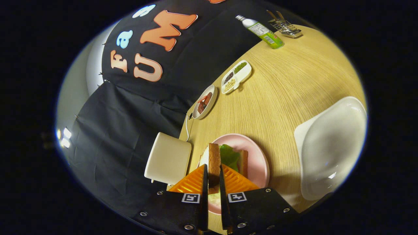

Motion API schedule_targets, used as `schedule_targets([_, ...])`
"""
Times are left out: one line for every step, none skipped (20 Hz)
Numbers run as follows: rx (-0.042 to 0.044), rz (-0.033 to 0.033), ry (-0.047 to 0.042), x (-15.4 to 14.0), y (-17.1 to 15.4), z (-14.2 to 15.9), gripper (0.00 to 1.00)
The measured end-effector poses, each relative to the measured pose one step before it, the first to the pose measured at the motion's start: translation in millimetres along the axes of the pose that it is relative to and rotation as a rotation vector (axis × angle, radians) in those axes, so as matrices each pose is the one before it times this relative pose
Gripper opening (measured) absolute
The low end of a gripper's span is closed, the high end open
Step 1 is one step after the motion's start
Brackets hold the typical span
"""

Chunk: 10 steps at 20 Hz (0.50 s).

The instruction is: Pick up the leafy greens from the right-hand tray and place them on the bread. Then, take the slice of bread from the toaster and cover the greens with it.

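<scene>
At the bottom centre of the frame, the gripper is pinching a slice of bread on its edge; both fingers press on its flat sides, and the slice stands upright between them. Just under and beyond it lies the pink plate, with the leafy greens already on the lower bread. So the first part of the task looks finished, and the step in hand seems to be the covering.

To do it well, I think the slice must be turned from upright to flat before it is let go, and it should be centred over the greens, so that its edges match the bread below. If it is released while tilted, it may slide off toward the plate rim or push the leaf aside. A low, slow release is safer.

The held slice looks toasted, with a brown crust and a darker lower part. The greens are bright and a little wrinkled.

Left of the plate, the white toaster stands at the table edge. At the right, a white tray lies on the wooden table.
</scene>
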State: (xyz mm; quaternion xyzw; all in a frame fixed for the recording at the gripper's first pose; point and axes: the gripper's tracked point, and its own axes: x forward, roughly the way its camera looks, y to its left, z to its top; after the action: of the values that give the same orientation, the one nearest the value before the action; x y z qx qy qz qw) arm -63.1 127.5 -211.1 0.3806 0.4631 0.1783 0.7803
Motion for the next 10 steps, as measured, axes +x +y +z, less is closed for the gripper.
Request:
schedule_targets([-0.0138,-0.01405,-0.00921,-3.69,-1.9,1.72,0.2])
schedule_targets([-0.01315,-0.00789,-0.00849,-1.29,-1.12,3.23,0.26])
schedule_targets([-0.01008,-0.00223,-0.02068,-3.55,1.67,5.12,0.3])
schedule_targets([-0.01336,-0.00467,-0.01649,-2.07,-0.74,4.58,0.36])
schedule_targets([-0.02092,-0.0035,-0.01759,-3.98,2.0,3.17,0.37])
schedule_targets([-0.02169,-0.00788,-0.01751,-1.98,1.08,4.93,0.41])
schedule_targets([-0.02729,-0.00995,-0.01841,-2.05,0.15,4.72,0.43])
schedule_targets([-0.03366,-0.00859,-0.0242,-1.5,1.81,5.16,0.49])
schedule_targets([-0.03761,-0.01447,-0.02601,-3.61,1.52,5.86,0.52])
schedule_targets([-0.04021,-0.01634,-0.02652,-1.73,0.93,5.99,0.57])
